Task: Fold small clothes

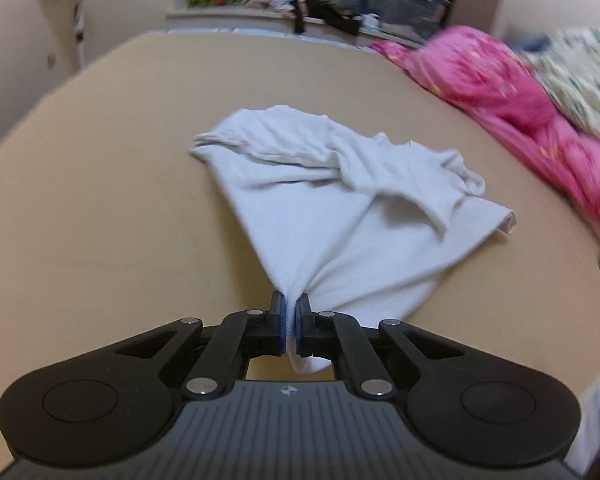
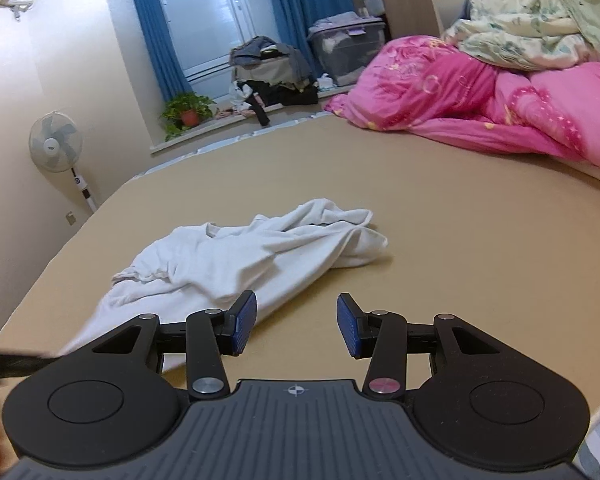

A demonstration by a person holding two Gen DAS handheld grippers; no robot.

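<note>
A small white garment point(image 1: 332, 200) lies crumpled on the tan bed surface point(image 1: 99, 200). My left gripper point(image 1: 290, 304) is shut on the garment's near edge, and the cloth fans out away from the fingers. In the right wrist view the same garment point(image 2: 239, 256) lies ahead and to the left. My right gripper point(image 2: 296, 322) is open and empty, just above the bed, with its left pad point(image 2: 243, 320) beside the garment's near edge.
A pink quilt point(image 2: 480, 100) and a pale floral blanket point(image 2: 540, 12) are heaped at the right of the bed. A standing fan point(image 2: 55, 144), a potted plant point(image 2: 187, 114) and piles of clothes on the window ledge point(image 2: 271, 80) lie beyond the far edge.
</note>
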